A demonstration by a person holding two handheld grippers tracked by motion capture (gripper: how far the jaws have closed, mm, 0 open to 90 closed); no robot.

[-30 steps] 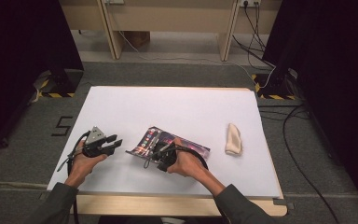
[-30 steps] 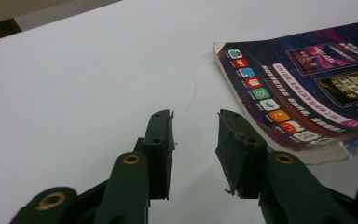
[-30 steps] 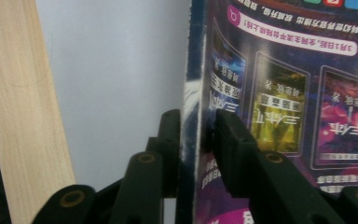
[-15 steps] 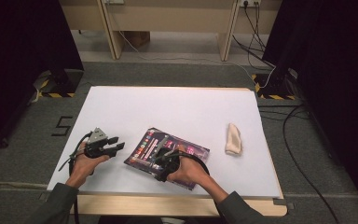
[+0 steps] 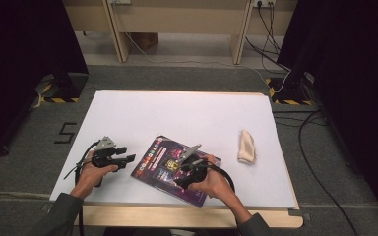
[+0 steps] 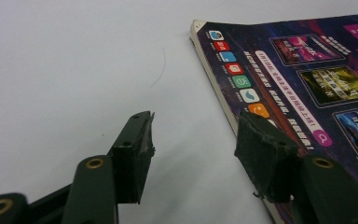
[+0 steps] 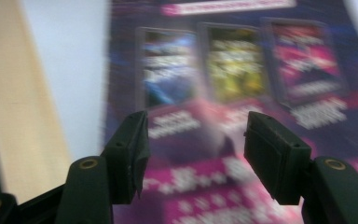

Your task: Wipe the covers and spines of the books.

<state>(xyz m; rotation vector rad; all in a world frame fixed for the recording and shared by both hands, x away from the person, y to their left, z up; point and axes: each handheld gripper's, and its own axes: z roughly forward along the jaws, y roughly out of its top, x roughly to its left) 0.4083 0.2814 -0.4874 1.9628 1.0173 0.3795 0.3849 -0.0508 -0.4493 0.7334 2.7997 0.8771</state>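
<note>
Since the earlier pictures, the magazine (image 5: 170,167) has come down: one second ago its near part was lifted and bent between the two grippers, and now it is lying flat on the white tabletop (image 5: 177,113), near the front edge, a little right of the middle. Its dark purple cover is facing up, and it is sitting at a slant to the tabletop edge. Both grippers have just been opening their fingers. The left gripper (image 6: 193,140) is resting in the same place as before, just beside the left edge of the magazine; its fingers are standing apart with nothing between them, and in the left gripper view one finger (image 6: 265,154) is lying over the edge of the cover while the other is over bare tabletop. The right gripper (image 7: 196,154) has moved a little toward the person and is now hovering over the near right part of the magazine; its fingers are spread and they are pinching nothing, with the blurred cover showing between them. In the high view the right hand (image 5: 211,179) is lying over the lower right corner of the magazine. A small beige cloth (image 5: 246,146) is lying to the right of the magazine, well apart from it, in the same place as before.
</note>
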